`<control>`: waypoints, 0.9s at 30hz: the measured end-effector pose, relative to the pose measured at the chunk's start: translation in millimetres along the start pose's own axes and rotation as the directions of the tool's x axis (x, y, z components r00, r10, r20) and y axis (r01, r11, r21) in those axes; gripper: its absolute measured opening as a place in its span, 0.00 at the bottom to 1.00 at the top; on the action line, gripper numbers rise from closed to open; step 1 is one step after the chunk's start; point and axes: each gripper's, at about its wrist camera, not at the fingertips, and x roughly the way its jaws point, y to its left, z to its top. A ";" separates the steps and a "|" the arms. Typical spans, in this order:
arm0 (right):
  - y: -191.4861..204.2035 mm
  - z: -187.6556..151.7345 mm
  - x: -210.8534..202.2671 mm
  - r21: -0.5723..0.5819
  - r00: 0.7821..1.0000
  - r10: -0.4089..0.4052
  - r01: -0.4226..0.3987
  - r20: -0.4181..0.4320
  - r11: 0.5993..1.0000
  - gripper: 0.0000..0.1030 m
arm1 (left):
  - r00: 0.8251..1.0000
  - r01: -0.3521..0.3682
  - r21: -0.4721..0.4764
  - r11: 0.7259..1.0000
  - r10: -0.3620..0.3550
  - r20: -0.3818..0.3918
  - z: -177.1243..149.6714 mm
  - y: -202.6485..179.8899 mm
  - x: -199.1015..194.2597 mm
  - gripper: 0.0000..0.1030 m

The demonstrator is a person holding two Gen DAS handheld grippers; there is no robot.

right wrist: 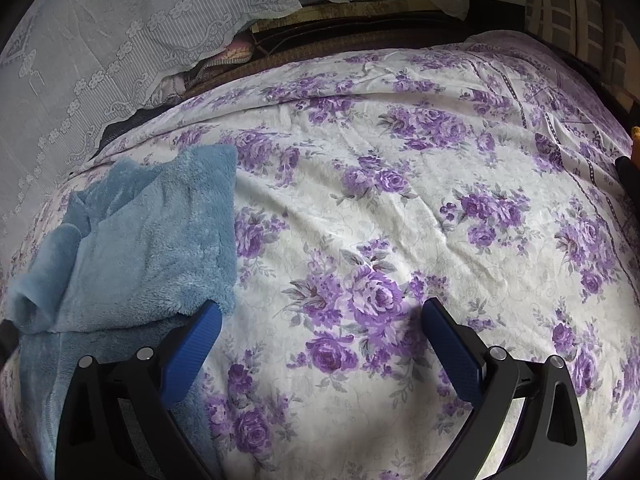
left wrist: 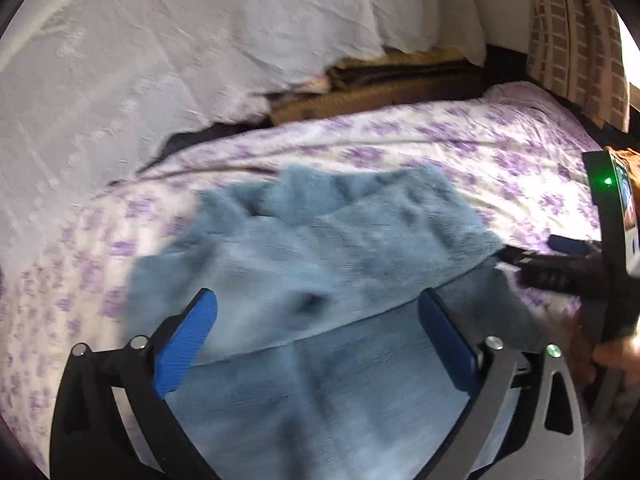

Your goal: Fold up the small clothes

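A light blue fleece garment (left wrist: 320,248) lies on the purple-flowered bedsheet (left wrist: 500,152), its upper part folded over a smoother lower layer. My left gripper (left wrist: 318,296) hovers over the fold line, jaws wide open, blue pads (left wrist: 188,344) either side with only cloth beneath them. In the right wrist view the same garment (right wrist: 152,240) is at the left, crumpled at its far left end. My right gripper (right wrist: 322,306) stands open over bare sheet, its left pad (right wrist: 192,356) at the garment's right edge. It also shows at the right of the left wrist view (left wrist: 560,264).
A white lace cover (right wrist: 100,60) hangs behind the bed at the left. Folded brown blankets (left wrist: 380,80) are stacked at the back. A checked cloth (left wrist: 572,40) is at the far right corner. A person's hand (left wrist: 616,352) holds the right tool.
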 end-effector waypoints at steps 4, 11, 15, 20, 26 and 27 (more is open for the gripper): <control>-4.1 -1.0 -6.9 0.016 0.999 0.041 -0.041 0.024 0.999 0.97 | 0.992 -0.126 -0.116 0.985 0.126 -0.003 -12.3 68.0 -7.9 0.96; 28.2 -12.8 -63.5 -0.149 0.952 0.177 -0.143 0.250 0.978 0.95 | 0.961 -0.258 -0.449 0.855 0.178 -0.212 -58.0 196.9 53.7 0.96; 100.7 -32.9 -95.4 -0.415 0.927 0.265 -0.139 0.265 0.899 0.93 | 0.935 -0.273 -0.326 0.905 0.171 -0.310 -73.1 186.7 93.7 0.96; 211.1 -73.3 -92.9 -0.749 0.944 0.238 0.015 0.230 0.662 0.87 | 0.935 -0.287 -0.316 0.904 0.192 -0.298 -71.5 183.5 91.2 0.96; 272.8 -87.4 -69.0 -0.872 0.965 0.154 0.115 0.212 0.475 0.85 | 0.941 -0.264 -0.349 0.899 0.161 -0.297 -73.7 182.5 89.4 0.96; 277.7 -88.2 -64.4 -0.882 0.966 0.143 0.129 0.215 0.454 0.82 | 0.941 -0.265 -0.348 0.899 0.162 -0.298 -73.5 184.9 90.6 0.96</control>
